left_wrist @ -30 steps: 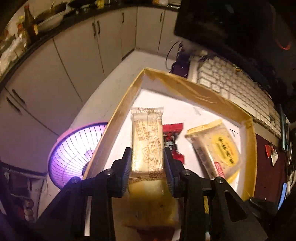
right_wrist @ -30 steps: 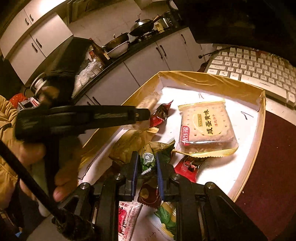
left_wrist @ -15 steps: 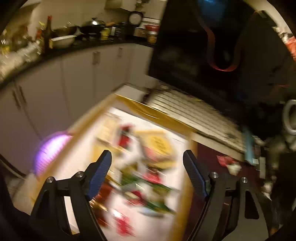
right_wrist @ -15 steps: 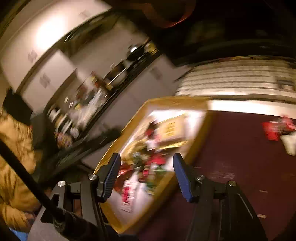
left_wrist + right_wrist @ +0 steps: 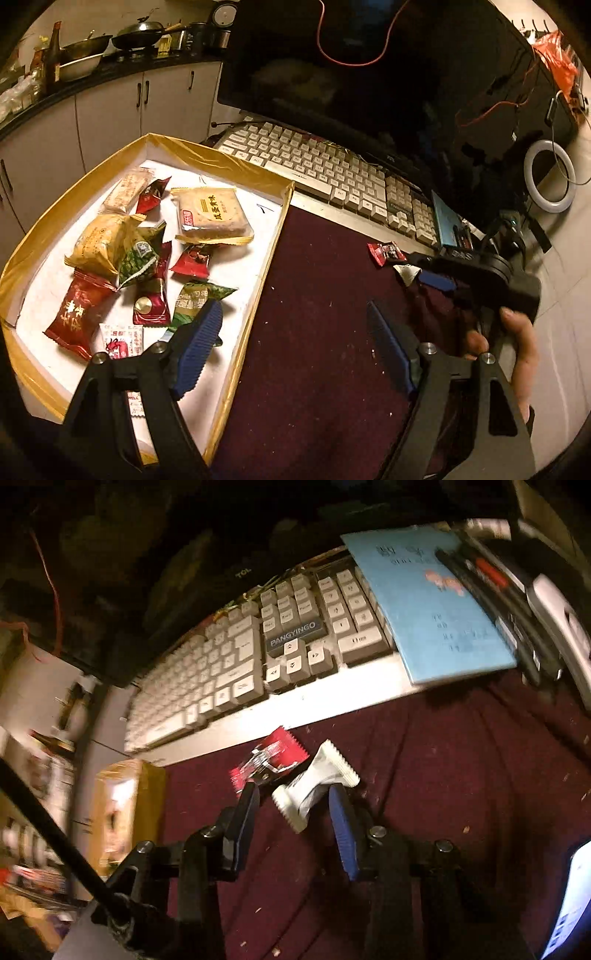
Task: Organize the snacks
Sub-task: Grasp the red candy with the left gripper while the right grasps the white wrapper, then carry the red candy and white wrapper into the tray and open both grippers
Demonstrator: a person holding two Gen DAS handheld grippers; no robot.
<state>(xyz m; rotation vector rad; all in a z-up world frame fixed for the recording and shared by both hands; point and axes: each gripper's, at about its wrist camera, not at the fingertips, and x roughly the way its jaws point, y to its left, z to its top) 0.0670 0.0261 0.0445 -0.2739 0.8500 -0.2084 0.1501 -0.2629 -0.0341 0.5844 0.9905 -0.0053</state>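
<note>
A gold-rimmed box [image 5: 279, 221] with a white floor holds several wrapped snacks, among them a square biscuit pack [image 5: 212, 216] and a yellow pastry pack [image 5: 99, 243]. My left gripper [image 5: 295, 343] is open and empty above the box's right rim. On the maroon mat lie a red candy [image 5: 271, 760] and a white candy [image 5: 314, 786]. My right gripper [image 5: 295, 812] is open, its fingers on either side of the white candy, apart from it. In the left wrist view the right gripper [image 5: 434, 278] sits over both candies; the red candy [image 5: 386, 253] shows there.
A white keyboard [image 5: 321, 168] lies behind the mat [image 5: 325, 332], with a dark monitor [image 5: 369, 66] behind it. A blue booklet [image 5: 432, 602] and pens lie right of the keyboard. A ring light [image 5: 550, 181] and kitchen cabinets [image 5: 110, 107] stand further off.
My left gripper let go of the long biscuit pack in the box, opened and pulled back. My right gripper let go of the green candy, opened and swung right to the two candies on the mat.
</note>
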